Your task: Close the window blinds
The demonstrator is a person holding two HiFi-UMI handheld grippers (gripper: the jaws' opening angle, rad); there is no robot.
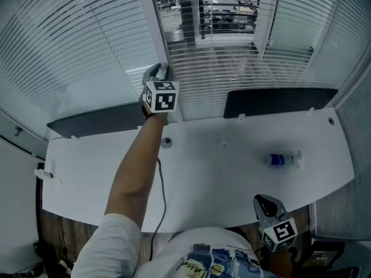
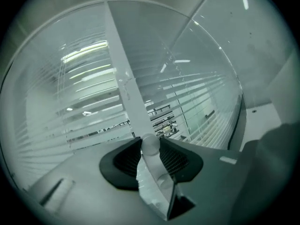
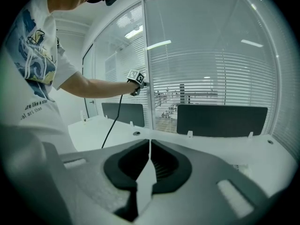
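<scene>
**Head view.** Reference: the white mullion (image 1: 152, 16).
- Pale blinds (image 1: 87, 33) with thin horizontal slats hang on both sides of the mullion.
- The left gripper (image 1: 158, 73) is raised right against the mullion, with the arm stretched across the smooth white desk (image 1: 220, 178).
- Two flat dark partition panels (image 1: 95, 120) stand along the desk's far edge, one on each side of the mullion. A gap is left between them at its foot.
- A clear bottle (image 1: 283, 160) lies on the desk to the right of the mullion, well apart from both grippers.
- The right gripper (image 1: 265, 201) hangs at the desk's near edge, well apart from the mullion.
- A thin cable (image 1: 161, 190) trails under the left arm.

**Left gripper view.**
- The ribbed dark pads are clamped on a smooth, round, translucent tilt wand (image 2: 154, 177).
- The wand's rounded end sits between the pads, just in front of the mullion.
- Slats fill the field on both sides of the mullion.

**Right gripper view.**
- The jaws are closed together with nothing between them.
- They point across open desk surface toward the mullion's foot.
- The blinds and wand are far ahead of these jaws.
</scene>
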